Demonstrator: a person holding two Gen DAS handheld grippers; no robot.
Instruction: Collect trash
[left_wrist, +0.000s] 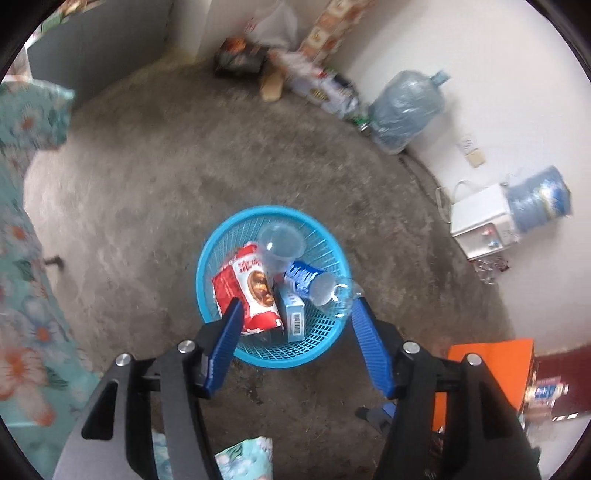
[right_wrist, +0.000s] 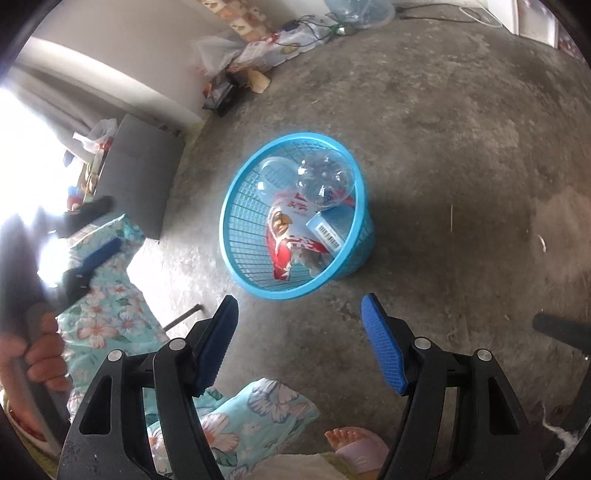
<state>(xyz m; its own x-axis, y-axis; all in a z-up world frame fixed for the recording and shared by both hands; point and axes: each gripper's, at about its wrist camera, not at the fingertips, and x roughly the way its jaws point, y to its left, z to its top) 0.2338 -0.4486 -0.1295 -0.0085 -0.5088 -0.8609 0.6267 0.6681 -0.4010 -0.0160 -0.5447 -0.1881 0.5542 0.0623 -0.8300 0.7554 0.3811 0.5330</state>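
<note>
A blue mesh basket (left_wrist: 236, 236) stands on the concrete floor, also in the right wrist view (right_wrist: 243, 240). It holds a red snack bag (left_wrist: 247, 291), a clear plastic cup (left_wrist: 280, 243), a blue-labelled plastic bottle (left_wrist: 314, 284) and a light blue carton (left_wrist: 293, 314). The bag (right_wrist: 291, 236), cup (right_wrist: 273, 173), bottle (right_wrist: 325, 181) and carton (right_wrist: 328, 225) show in the right wrist view too. My left gripper (left_wrist: 297, 304) is open and empty, right above the basket. My right gripper (right_wrist: 299, 304) is open and empty, above the floor near the basket's front rim.
A floral cloth (right_wrist: 110, 288) hangs at the left. Large water jugs (left_wrist: 406, 110), a white box (left_wrist: 480, 218) and clutter (left_wrist: 314, 81) line the far wall. An orange box (left_wrist: 491, 373) sits at right. A grey block (right_wrist: 140, 177) stands left of the basket. A foot (right_wrist: 354, 443) is below.
</note>
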